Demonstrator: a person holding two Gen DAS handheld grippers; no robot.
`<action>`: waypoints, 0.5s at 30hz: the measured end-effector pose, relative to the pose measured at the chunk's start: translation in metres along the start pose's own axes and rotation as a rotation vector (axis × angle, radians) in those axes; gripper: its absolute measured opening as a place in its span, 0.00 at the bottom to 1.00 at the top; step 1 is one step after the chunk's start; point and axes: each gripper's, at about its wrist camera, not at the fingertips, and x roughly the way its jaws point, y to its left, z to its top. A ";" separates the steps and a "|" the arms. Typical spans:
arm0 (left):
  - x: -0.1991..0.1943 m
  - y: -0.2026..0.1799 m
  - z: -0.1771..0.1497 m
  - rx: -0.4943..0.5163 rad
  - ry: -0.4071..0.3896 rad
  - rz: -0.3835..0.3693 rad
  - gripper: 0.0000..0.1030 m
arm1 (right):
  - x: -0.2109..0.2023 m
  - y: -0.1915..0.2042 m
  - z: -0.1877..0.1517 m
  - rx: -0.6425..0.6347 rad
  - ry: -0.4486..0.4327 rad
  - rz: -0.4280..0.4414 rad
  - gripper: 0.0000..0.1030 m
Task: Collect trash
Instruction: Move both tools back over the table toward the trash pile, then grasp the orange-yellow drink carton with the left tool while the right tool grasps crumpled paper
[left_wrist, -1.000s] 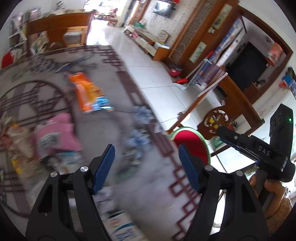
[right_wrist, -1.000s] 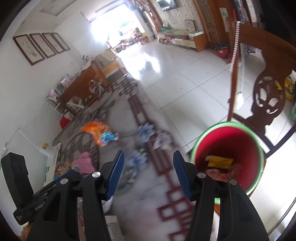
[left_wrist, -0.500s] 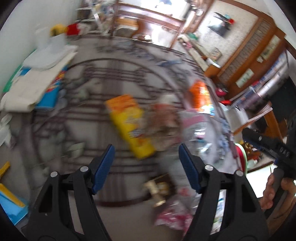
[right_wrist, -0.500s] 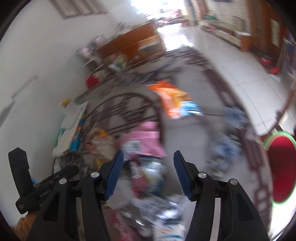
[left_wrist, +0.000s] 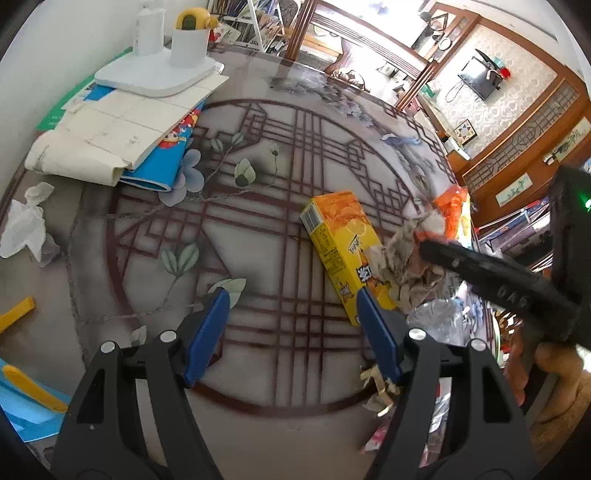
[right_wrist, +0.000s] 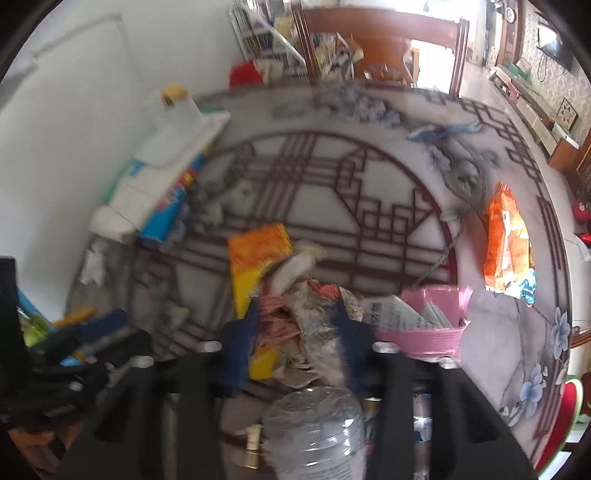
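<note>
My left gripper (left_wrist: 293, 321) is open and empty above the patterned table (left_wrist: 258, 206), just left of a yellow-orange drink carton (left_wrist: 343, 247). My right gripper (right_wrist: 297, 332) is open with its blue pads either side of a crumpled grey-brown paper wad (right_wrist: 310, 314); it shows in the left wrist view (left_wrist: 406, 266) beside the carton (right_wrist: 255, 254). A clear plastic bottle (right_wrist: 314, 424), a pink packet (right_wrist: 428, 314) and an orange snack bag (right_wrist: 506, 240) lie nearby. The red bin with a green rim (right_wrist: 561, 424) stands beyond the table's right edge.
A white tray with cups (left_wrist: 159, 70) sits on stacked papers and a blue book (left_wrist: 122, 136) at the far left. Crumpled white tissue (left_wrist: 26, 221) lies by the left edge. Small gold wrappers (left_wrist: 380, 387) lie under my left gripper. A wall runs along the left.
Both grippers swung left from the bin to the table's trash pile. The right gripper moved down onto the paper wad; the left now hovers beside the carton. Both stayed open.
</note>
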 end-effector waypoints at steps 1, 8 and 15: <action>0.003 -0.001 0.002 0.000 0.003 -0.003 0.66 | -0.003 -0.003 -0.001 0.011 -0.012 0.009 0.29; 0.039 -0.022 0.021 0.002 0.042 -0.029 0.66 | -0.074 -0.029 -0.010 0.093 -0.208 0.021 0.26; 0.088 -0.060 0.037 0.056 0.087 0.017 0.66 | -0.105 -0.066 -0.050 0.241 -0.242 -0.009 0.27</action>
